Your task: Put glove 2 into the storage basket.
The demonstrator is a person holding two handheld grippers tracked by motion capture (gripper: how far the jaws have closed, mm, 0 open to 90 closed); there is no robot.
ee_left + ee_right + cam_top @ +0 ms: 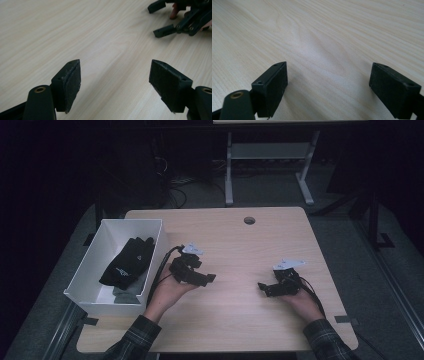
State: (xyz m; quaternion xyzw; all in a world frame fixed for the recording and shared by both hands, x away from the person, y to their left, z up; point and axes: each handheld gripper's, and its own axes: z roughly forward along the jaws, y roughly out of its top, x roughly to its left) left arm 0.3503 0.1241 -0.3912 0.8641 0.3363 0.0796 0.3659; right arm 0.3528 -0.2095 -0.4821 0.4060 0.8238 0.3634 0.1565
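My left gripper (209,279) hovers low over the wooden table (240,245), left of centre, pointing right. Its jaws stand wide apart in the left gripper view (115,77) with only bare wood between the pads (72,82). My right gripper (262,287) rests near the table's right side, pointing left. Its jaws are also spread (328,87) with nothing between them. In the left gripper view the right gripper (175,25) appears at the top right, held by a hand. A black glove (127,262) lies in the white box (90,257) at the left.
The white box sits at the table's left edge, with a grey item (125,295) under the glove. A round cable hole (249,220) is near the far edge. A desk frame (267,165) and cables stand on the floor beyond.
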